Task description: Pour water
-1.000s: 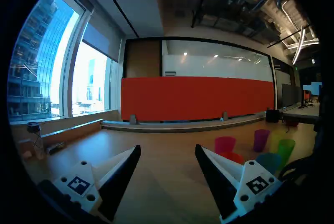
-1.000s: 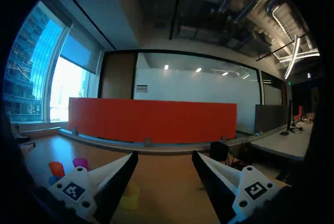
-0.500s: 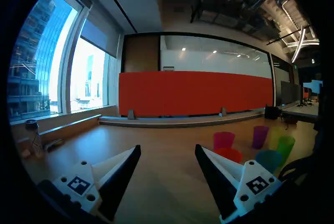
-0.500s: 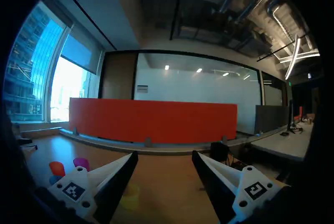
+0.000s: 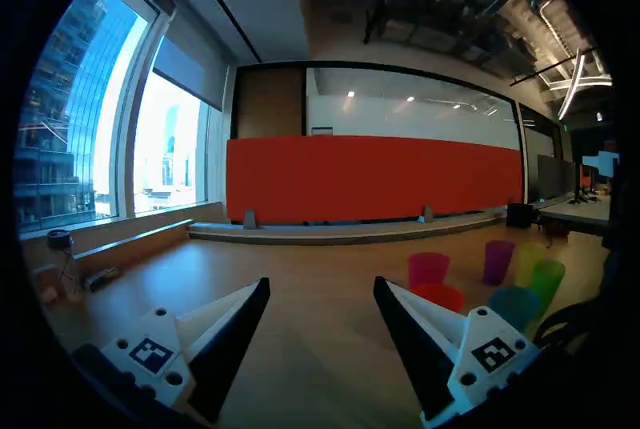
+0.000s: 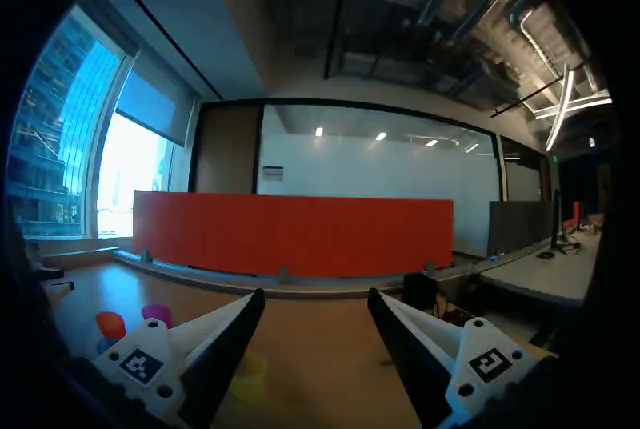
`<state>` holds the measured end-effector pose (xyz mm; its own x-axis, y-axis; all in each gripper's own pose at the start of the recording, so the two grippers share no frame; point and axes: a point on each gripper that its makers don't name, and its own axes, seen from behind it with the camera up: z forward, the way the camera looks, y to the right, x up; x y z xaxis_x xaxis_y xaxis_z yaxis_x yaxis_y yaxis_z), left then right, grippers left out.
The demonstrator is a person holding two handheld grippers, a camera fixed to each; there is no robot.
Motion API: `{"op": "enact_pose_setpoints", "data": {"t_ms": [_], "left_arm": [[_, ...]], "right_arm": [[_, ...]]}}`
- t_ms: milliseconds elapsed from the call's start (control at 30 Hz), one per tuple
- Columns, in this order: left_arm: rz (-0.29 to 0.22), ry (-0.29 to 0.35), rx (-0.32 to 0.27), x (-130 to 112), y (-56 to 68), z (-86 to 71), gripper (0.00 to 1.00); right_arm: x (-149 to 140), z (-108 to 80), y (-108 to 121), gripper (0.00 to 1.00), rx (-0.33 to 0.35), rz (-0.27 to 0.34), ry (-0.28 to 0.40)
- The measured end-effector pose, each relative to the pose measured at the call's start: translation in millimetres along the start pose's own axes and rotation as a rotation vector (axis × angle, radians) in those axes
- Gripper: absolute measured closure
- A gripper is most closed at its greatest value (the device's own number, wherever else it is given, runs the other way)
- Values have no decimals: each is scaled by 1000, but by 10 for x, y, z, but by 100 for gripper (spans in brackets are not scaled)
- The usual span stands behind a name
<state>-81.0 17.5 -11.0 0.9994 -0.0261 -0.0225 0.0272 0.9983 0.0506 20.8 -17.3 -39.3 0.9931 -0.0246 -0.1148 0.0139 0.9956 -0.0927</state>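
Observation:
Several coloured plastic cups stand on a wooden table (image 5: 320,325). In the left gripper view they sit at the right: a pink cup (image 5: 429,269), a purple cup (image 5: 498,261), a yellow cup (image 5: 529,262), a green cup (image 5: 548,283), a blue cup (image 5: 514,306) and an orange cup (image 5: 439,297). My left gripper (image 5: 320,301) is open, with nothing between its fingers. In the right gripper view an orange cup (image 6: 110,324), a purple cup (image 6: 156,314) and a yellow cup (image 6: 250,377) show at the lower left. My right gripper (image 6: 314,310) is open and holds nothing.
A long red partition (image 5: 372,181) runs behind the table, with glass above it. Tall windows (image 5: 88,133) fill the left side. A small bottle-like object (image 5: 62,257) and clutter sit on the sill at far left. Desks (image 6: 552,273) stand at the right.
Both views shifted only slightly; the scene sits a little lower in the left gripper view than one second ago. Both grippers stay open.

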Motion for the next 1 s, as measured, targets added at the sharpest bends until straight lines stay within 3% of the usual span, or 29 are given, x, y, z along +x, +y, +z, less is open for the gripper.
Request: {"op": "enact_pose_setpoints", "data": {"t_ms": [367, 600, 1000], "left_arm": [[0, -1, 0, -1, 3, 0, 4], [1, -1, 1, -1, -1, -4, 3], [1, -1, 1, 1, -9, -8, 4]], "right_arm": [[15, -28, -23, 0, 32, -21, 22], [-146, 26, -5, 0, 49, -29, 20], [-426, 159, -41, 0, 70, 10, 16]]}}
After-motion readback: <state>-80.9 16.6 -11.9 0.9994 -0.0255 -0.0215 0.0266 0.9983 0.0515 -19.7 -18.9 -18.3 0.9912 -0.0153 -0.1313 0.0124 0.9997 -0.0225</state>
